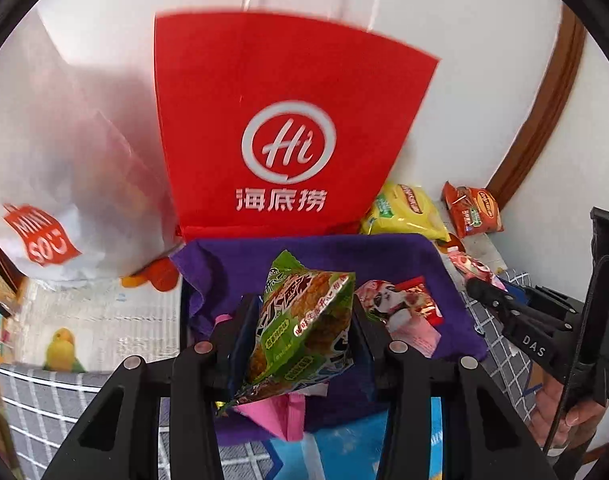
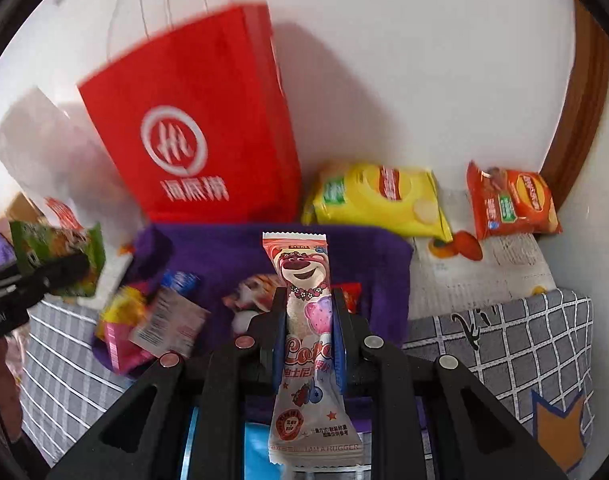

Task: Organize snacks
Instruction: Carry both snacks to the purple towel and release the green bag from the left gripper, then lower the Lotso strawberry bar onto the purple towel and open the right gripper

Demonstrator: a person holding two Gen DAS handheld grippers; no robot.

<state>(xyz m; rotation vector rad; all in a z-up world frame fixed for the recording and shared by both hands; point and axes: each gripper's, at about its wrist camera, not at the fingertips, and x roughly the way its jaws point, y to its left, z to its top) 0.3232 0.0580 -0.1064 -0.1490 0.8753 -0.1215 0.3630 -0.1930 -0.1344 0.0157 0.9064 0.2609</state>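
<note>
Left wrist view: left gripper (image 1: 302,320) clamped on green snack packet (image 1: 304,320), held above purple cloth (image 1: 384,256) before red paper bag (image 1: 280,128). Right wrist view: right gripper (image 2: 309,316) clamped on pink bear-print snack packet (image 2: 304,280) above the same cloth; yellow chip bag (image 2: 376,200) and orange chip bag (image 2: 512,204) lie behind, by the wall.

Glossy foil snack packets (image 1: 304,320), matt red paper bag (image 1: 280,128), purple cloth (image 1: 384,256).
</note>
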